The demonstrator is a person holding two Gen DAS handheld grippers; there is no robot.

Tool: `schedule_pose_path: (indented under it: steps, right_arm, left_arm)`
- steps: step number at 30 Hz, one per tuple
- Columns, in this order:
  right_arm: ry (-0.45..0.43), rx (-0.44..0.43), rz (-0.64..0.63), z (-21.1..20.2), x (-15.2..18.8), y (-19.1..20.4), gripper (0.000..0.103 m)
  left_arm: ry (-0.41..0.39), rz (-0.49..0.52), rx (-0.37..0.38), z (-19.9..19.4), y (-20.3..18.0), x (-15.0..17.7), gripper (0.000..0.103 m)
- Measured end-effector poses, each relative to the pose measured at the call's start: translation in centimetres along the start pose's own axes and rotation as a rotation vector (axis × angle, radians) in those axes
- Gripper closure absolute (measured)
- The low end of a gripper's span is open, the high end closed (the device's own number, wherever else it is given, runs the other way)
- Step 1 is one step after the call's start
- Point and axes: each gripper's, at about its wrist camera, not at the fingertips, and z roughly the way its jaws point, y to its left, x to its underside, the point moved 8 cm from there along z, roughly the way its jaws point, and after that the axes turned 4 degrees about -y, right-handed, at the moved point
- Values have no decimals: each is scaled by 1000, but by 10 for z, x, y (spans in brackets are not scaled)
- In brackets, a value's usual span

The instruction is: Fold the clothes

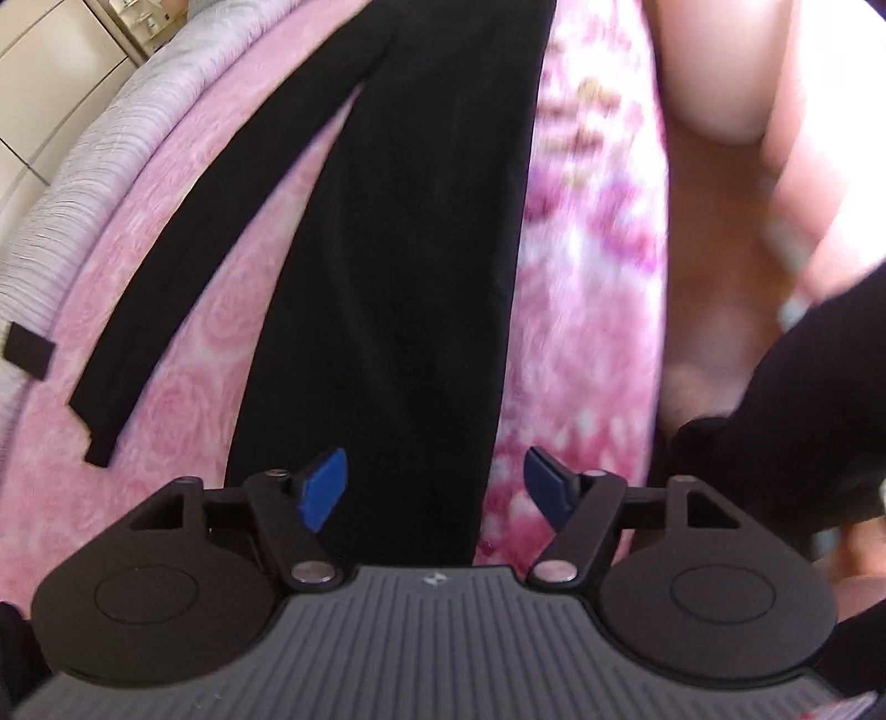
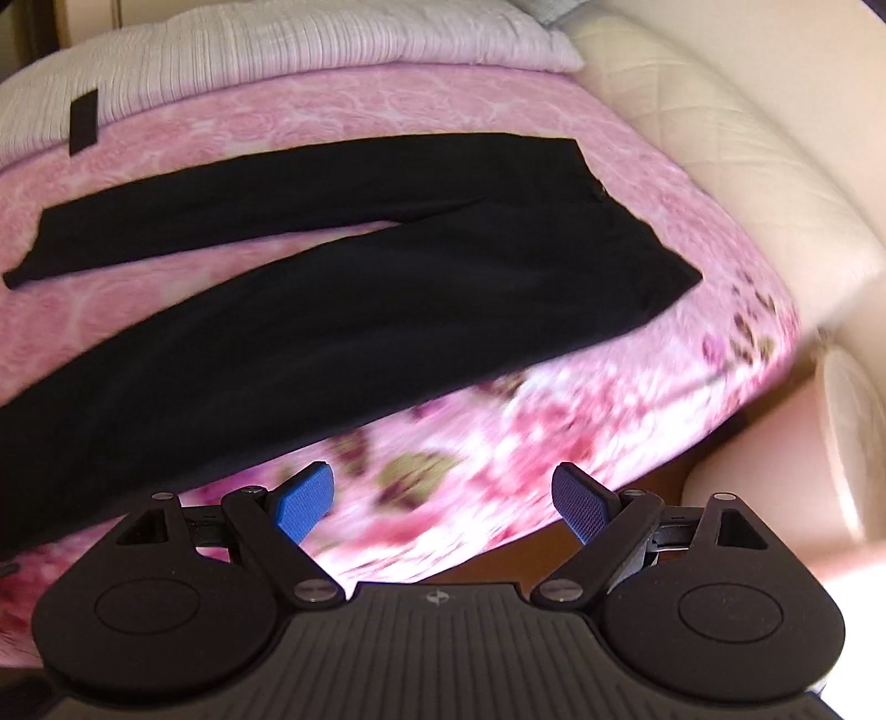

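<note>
Black trousers (image 2: 343, 288) are laid flat across the pink bed (image 2: 332, 105), legs splayed, waistband toward the bed's right edge. Looks like the grab step: left gripper (image 1: 434, 487) hangs over the near leg, fingers half open, empty; right gripper (image 2: 443, 501) wide, empty. Next: pinch the near leg's edge and fold it over.

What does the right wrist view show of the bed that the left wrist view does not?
Only the right wrist view shows the trousers' waist end, the cream padded furniture beside the bed, and the open right gripper over the floral cover. Only the left wrist view shows the open left gripper above a trouser leg, and pale cabinet fronts. Both show the black trousers laid flat, legs apart, on the pink bedspread, plus the white ribbed cover.
</note>
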Motion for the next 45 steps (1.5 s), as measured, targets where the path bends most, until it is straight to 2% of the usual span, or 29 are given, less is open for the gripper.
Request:
schedule_pose_path:
  steps: [4,6,8,9,11,16,20,25,29,34,36,39,45]
  right_arm:
    - [34,-23,-75,40,-16,-35,15]
    - [38,-23,-96,55,-23,-46,15]
    - [27,-17,-122,68,-31,-53,15]
    - [19,-15,-138,75,-34,-56,15]
    - [-6,-14,-198,87,-39,-55,15]
    - [-84,-17,-423,110,-47,-56,19]
    - [-124,-24,-611,132,-56,-79,23]
    - [-146,-23,-821,176,-65,-125,26]
    - [-148,-71,-1001,227,-54,-160,32]
    - [-138,-148,-1233,277,-23,-203,33]
    - [-135,-152,-1277,293,-18,-221,33]
    - [-144,-134,-1271,310,-23,-238,31]
    - [-238,-188,-1387,316,-20,-244,28]
  left_arm:
    - [90,53,-99,28,-12,13,54]
    - [101,72,-136,34,-9,15,71]
    - [102,80,-155,37,-4,17,78]
    - [101,81,-160,39,-2,18,90]
    - [94,48,-156,43,6,19,98]
    - [85,-105,-152,33,33,10,100]
    - [98,-222,-180,18,62,-8,100]
    - [180,-334,-258,21,102,-34,100]
    - [285,-356,-324,27,116,-49,100]
    - [391,-399,-360,27,123,-67,101]
    - [420,-388,-362,26,123,-73,101]
    - [452,-359,-360,27,122,-81,101]
    - [465,-308,-367,33,127,-99,101]
